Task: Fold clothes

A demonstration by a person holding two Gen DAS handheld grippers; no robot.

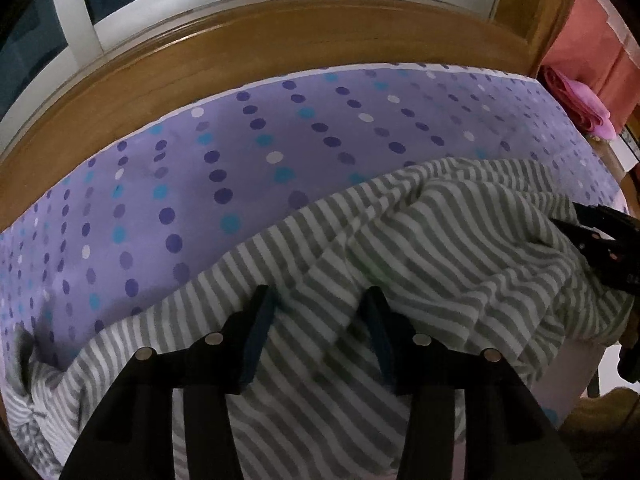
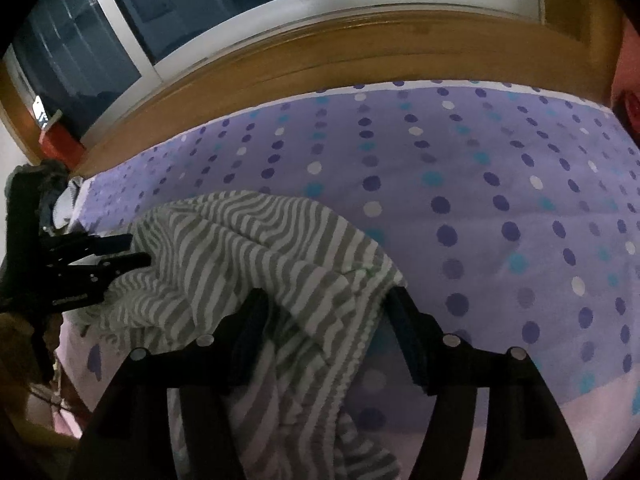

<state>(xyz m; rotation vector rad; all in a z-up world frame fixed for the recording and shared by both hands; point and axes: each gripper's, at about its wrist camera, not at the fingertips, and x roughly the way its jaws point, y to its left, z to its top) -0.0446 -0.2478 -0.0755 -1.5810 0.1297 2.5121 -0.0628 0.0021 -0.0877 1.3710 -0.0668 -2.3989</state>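
Fabric of this kind, a soft knit in grey and white stripes, will drape and slump wherever it is unsupported, so the striped garment (image 1: 400, 248) should handle as light, limp and a little stretchy, not slippery or fragile. It lies rumpled on the bed, on the polka-dot sheet (image 1: 224, 152), at the near edge well away from the wooden headboard (image 1: 280, 52), bunched into rounded folds with some cloth trailing over the bed's near side. What kind of garment it is cannot be told; no collar or sleeve shows clearly.

Left tongs (image 1: 316, 312) hover over the garment with the jaws apart and striped cloth showing between them; they clasp nothing that I can see. Right tongs (image 2: 324, 320) are likewise spread wide, with a ridge of the cloth running up between the two fingers, the right finger sitting at the garment's edge on the side away from the left tongs; whether the pads touch the fabric cannot be told.

Best holds would be a hem or a seamed corner, where the doubled cloth gives the pads something firm to pinch; a grip on the loose middle would only lift a peak and leave the rest sagging. The bunched state fits either a piece awaiting spreading or one midway through a fold.
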